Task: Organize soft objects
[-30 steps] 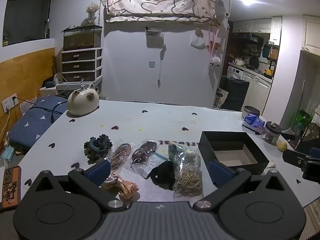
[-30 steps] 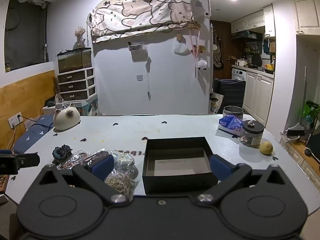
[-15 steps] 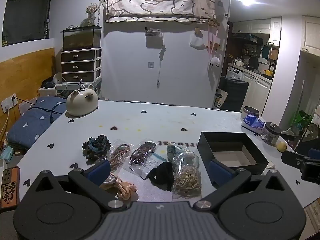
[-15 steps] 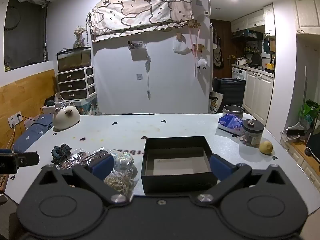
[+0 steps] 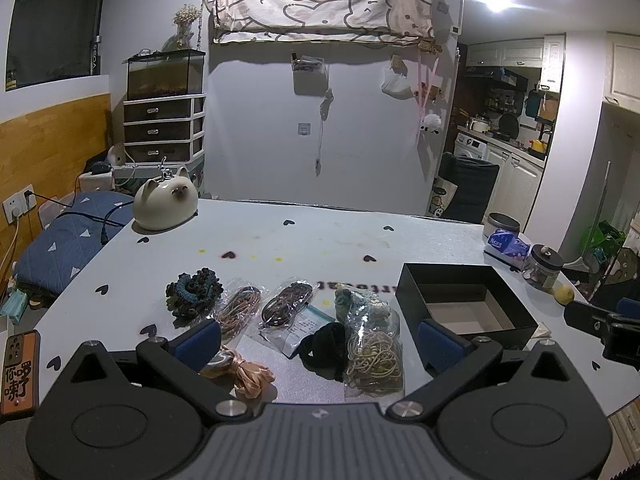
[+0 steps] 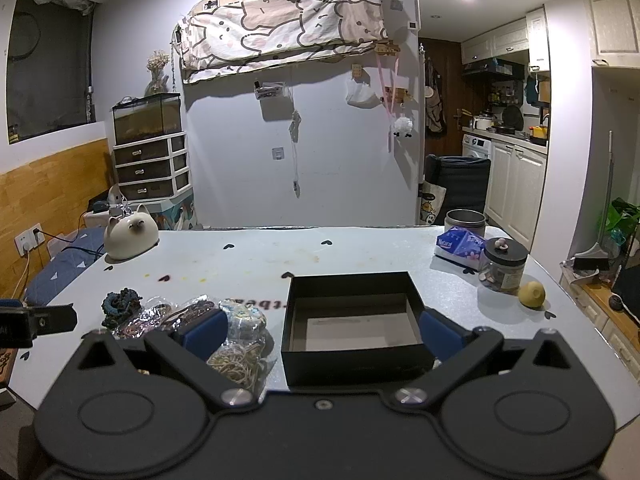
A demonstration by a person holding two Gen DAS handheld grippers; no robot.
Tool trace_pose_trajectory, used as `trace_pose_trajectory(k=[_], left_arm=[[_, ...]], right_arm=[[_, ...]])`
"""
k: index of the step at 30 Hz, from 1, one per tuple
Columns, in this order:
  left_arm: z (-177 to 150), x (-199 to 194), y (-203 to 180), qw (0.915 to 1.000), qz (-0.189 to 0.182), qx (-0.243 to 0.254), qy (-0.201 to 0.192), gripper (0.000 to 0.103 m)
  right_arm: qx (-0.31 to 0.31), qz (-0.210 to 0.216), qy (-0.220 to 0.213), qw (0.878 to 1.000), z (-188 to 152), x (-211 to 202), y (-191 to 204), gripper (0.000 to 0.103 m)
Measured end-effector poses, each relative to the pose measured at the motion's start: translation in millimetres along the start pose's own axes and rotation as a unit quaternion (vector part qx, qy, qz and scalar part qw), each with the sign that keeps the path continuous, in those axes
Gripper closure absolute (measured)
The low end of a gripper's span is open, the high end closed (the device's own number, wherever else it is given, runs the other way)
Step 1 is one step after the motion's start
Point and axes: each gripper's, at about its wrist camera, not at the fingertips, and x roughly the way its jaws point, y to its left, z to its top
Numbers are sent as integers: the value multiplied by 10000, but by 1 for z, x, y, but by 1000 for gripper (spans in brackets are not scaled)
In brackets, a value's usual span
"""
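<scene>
Soft items sit in a loose cluster on the table (image 5: 320, 240), directly ahead of the left gripper (image 5: 318, 340) and between its spread fingers: peach ribbon (image 5: 244, 370) just beside the left pad, black scrunchie (image 5: 326, 346) near centre, bag of tan elastic bands (image 5: 374, 344) toward the right pad, two smaller bags of hair ties (image 5: 264, 304) and a dark crocheted scrunchie (image 5: 194, 292) a bit further out. Left gripper: jaws wide apart, nothing held, hovering above the table edge, not touching any item. Right gripper (image 6: 322, 330): also fully spread, empty, lined up on the black open box (image 6: 352, 292), which sits between its pads; contact with the box wall can't be confirmed. Box interior looks empty apart from a pale sheet on the floor. The bag of bands lies just left of the box, near the right gripper's left pad. Each gripper's tip shows at the edge of the other's view, well apart. Further out: cat-shaped ceramic (image 5: 164, 206) far left, tissue pack (image 6: 460, 242), glass jar (image 6: 502, 264) and small yellow object (image 6: 531, 294) to the right of the box, metal tin (image 6: 465, 220) behind the tissues. A phone (image 5: 18, 372) lies at the left table edge. Nothing blocks the path between the cluster and the box.
</scene>
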Motion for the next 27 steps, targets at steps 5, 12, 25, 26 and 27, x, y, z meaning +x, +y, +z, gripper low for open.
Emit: trace_pose_trajectory(k=[5, 12, 25, 26, 27], left_arm=[[0, 0, 0, 10000, -4, -2, -2, 0], [0, 0, 0, 10000, -7, -8, 1, 0], [-2, 0, -2, 10000, -28, -3, 7, 0], [0, -1, -5, 10000, -29, -3, 7, 0], [0, -1, -5, 10000, -30, -4, 7, 0]], right_arm=[[2, -4, 0, 10000, 0, -1, 0, 0], [3, -4, 3, 10000, -1, -1, 1, 0], [6, -14, 4, 10000, -1, -3, 2, 0], [5, -14, 2, 10000, -1, -3, 2, 0], [7, -13, 6, 10000, -1, -3, 3, 0]])
